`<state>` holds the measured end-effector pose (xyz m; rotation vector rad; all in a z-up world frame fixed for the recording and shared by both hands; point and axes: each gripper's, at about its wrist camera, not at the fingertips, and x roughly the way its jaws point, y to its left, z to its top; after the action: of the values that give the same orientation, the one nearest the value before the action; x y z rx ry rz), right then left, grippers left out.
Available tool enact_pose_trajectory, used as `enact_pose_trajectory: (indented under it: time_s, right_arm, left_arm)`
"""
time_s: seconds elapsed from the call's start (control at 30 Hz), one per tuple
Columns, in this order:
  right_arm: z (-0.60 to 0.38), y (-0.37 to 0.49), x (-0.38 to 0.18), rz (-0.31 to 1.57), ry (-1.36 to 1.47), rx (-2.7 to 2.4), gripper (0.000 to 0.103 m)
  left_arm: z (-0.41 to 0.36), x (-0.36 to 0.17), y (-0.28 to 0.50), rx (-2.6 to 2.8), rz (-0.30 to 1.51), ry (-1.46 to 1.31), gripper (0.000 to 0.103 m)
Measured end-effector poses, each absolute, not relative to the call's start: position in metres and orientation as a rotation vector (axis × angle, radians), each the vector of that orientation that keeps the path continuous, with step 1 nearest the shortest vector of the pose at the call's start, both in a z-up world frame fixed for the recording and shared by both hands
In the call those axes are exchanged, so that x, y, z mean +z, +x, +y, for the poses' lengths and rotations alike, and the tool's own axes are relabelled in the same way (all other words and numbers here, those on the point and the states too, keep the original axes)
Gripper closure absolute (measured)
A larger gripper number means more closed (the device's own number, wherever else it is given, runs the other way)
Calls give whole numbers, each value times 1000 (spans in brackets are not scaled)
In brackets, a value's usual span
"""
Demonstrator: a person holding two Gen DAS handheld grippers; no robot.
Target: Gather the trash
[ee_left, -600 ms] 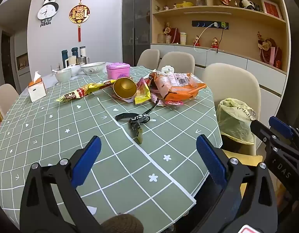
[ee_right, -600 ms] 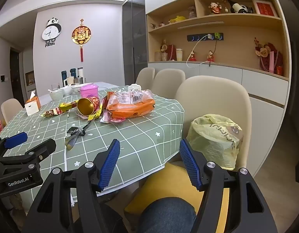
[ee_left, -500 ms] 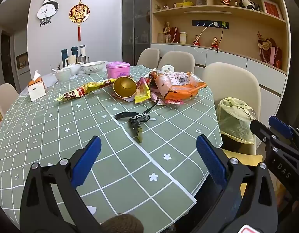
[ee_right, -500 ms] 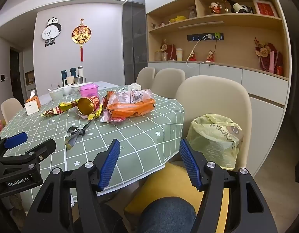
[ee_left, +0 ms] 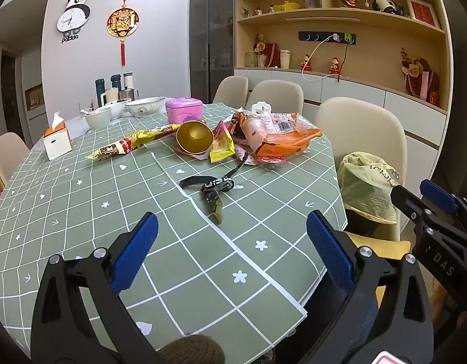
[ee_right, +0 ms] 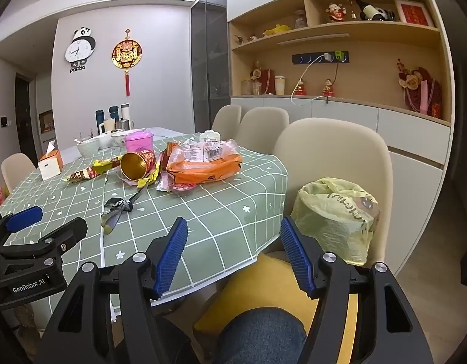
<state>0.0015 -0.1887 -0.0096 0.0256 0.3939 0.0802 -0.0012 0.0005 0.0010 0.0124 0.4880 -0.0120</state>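
The left gripper [ee_left: 231, 244] was wide open and held nothing, hanging over the near edge of the bench [ee_left: 81, 200]. The right gripper [ee_right: 233, 253] was also open and empty, beside the bench edge. The trash lay well ahead of the left gripper: a gold cup [ee_left: 194, 136] on its side, a yellow wrapper [ee_left: 222, 147] touching it, an orange bag [ee_left: 281, 138] to the right and a long snack wrapper [ee_left: 127, 145] to the left. A black strap [ee_left: 210, 183] lay nearer to the gripper. A yellow plastic bag [ee_right: 336, 215] stood on the chair [ee_right: 333, 151], just ahead and to the right of the right gripper.
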Motion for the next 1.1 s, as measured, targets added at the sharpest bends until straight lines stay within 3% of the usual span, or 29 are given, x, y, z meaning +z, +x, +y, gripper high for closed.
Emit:
enact_pose_trajectory:
  time_s: [1.1]
  right_arm:
    - [-188, 1, -12, 400, 33, 81, 42]
  left_arm:
    - [-2, 2, 0, -14, 492, 13, 9]
